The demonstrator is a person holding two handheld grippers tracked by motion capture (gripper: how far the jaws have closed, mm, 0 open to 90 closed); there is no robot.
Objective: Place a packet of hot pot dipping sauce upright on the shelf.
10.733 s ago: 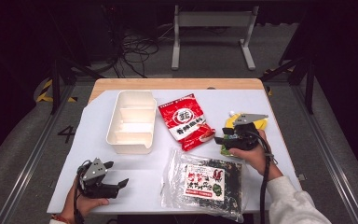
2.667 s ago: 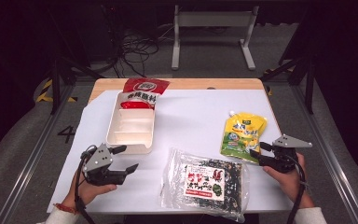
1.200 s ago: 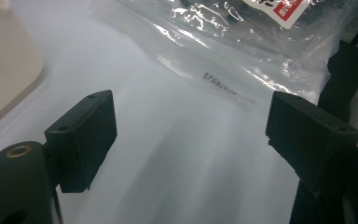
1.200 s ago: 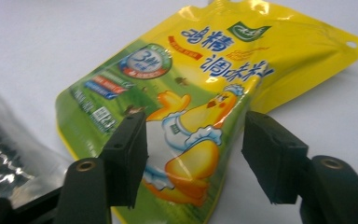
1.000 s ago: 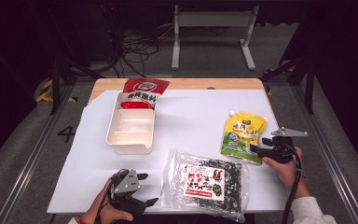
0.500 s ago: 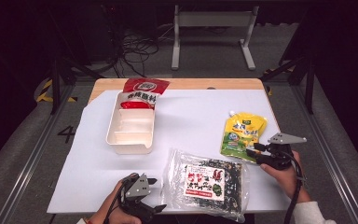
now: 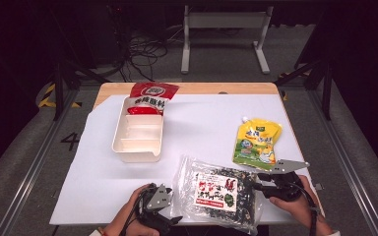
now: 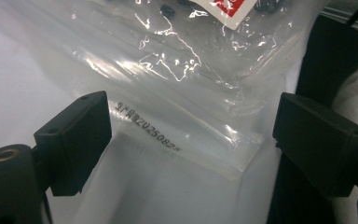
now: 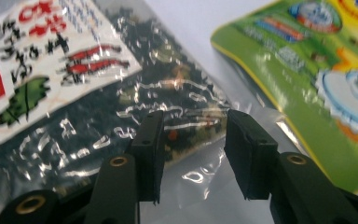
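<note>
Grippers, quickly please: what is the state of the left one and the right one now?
Left gripper: open, its jaws wide apart at the clear edge of the seaweed bag.
Right gripper: jaws just narrowed, over the bag's edge; grip cannot be told.

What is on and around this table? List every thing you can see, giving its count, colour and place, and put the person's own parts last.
Seaweed bag: one, clear with dark contents and a white-red label, near edge of the table, between the grippers.
Yellow-green pouch: one, lying flat at the right.
Tray: one, cream, three compartments, left of centre.
Red packet: one, in the tray's far compartment, hanging over the far rim.
Table: one, white sheet over a wooden top.
Left gripper: one, black, jaws open around the bag's clear corner.
Right gripper: one, black, jaws partly closed at the bag's right edge.
Hands: two, bottom edge.
</note>
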